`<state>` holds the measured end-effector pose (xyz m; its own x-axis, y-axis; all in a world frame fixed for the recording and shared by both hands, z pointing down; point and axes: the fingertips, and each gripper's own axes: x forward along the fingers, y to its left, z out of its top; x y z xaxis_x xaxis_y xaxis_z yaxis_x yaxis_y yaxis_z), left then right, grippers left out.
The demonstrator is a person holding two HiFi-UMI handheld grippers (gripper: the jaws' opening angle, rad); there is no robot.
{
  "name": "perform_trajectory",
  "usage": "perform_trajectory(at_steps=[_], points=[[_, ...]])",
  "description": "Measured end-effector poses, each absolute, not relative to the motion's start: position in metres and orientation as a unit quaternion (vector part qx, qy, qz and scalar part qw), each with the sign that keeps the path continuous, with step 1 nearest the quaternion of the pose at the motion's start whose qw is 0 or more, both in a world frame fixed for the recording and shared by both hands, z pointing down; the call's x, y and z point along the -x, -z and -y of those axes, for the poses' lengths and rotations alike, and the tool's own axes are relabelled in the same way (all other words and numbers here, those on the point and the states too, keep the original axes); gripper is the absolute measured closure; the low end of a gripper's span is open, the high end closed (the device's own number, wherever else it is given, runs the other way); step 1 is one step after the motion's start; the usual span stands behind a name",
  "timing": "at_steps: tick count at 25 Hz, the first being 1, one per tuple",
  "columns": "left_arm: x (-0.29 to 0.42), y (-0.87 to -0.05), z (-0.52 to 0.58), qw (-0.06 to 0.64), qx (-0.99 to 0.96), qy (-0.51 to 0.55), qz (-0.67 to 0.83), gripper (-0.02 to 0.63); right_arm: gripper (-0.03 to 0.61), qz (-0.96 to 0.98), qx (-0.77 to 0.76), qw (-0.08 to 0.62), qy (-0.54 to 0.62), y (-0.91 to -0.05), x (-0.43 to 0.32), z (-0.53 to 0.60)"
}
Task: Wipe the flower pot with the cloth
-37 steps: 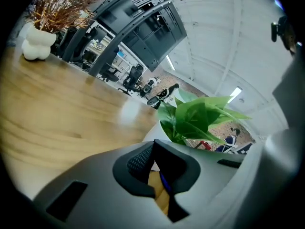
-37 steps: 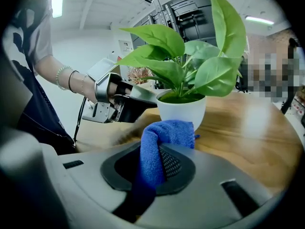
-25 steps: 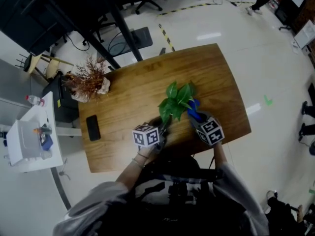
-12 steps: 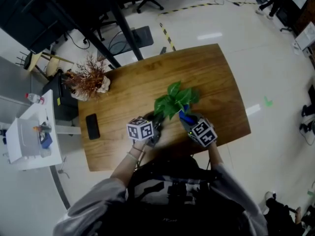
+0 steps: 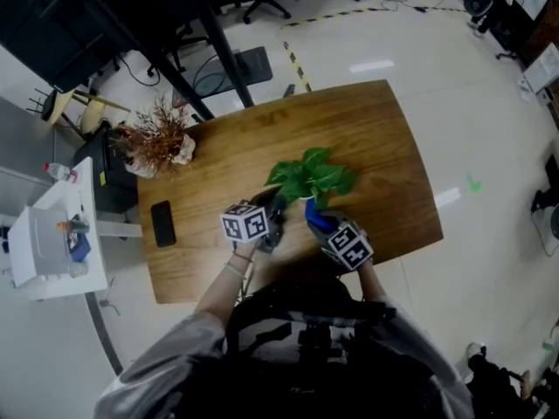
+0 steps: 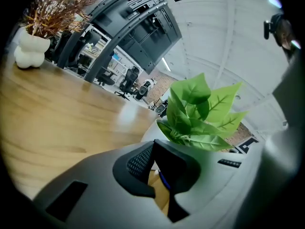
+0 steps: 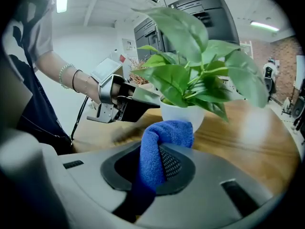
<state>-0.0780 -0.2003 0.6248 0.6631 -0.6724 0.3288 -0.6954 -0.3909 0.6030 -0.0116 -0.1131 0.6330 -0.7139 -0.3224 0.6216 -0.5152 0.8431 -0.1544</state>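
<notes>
a wooden table fills the middle of the head view, on a pale floor; the person is at its near edge with both arms reaching over it; close to that edge, about midway along it, is the flower pot, white, with broad green leaves that hide most of it from above; the left gripper comes at the pot from the person's left, and the right gripper view shows its jaws pinched on the pot's rim; in the left gripper view the dark pads meet at their tips right under the leaves; the right gripper is at the pot's other side, towards the person, with its jaws closed on the cloth; the cloth is blue and bunched, standing up out of the jaws in a rounded fold; as far as the right gripper view shows, the top of that fold lies against the lower wall of the pot, on the side facing the right gripper; so the pot is between the two grippers, held at the rim by one and met low down by the cloth in the other; at the table's far left corner a white vase of dry brown twigs stands well apart from the pot; a black phone lies flat near the left edge.
</notes>
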Motion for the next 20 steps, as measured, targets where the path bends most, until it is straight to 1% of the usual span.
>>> perform_trajectory(at_steps=[6, 10, 15, 20], points=[[0.071, -0.623, 0.175, 0.376, -0.83, -0.019, 0.413, 0.611, 0.523, 0.893, -0.301, 0.282, -0.179, -0.636, -0.042, 0.145], [0.055, -0.631, 0.161, 0.385, -0.831, -0.034, 0.401, 0.611, 0.523, 0.889, -0.329, 0.276, -0.16, -0.633, -0.064, 0.183], [0.055, -0.634, 0.164, 0.382, -0.831, -0.051, 0.402, 0.611, 0.522, 0.911, -0.298, 0.253, -0.13, -0.613, -0.055, 0.213], [0.069, -0.631, 0.176, 0.372, -0.833, -0.055, 0.406, 0.611, 0.523, 0.936, -0.222, 0.249, -0.111, -0.604, -0.027, 0.206]])
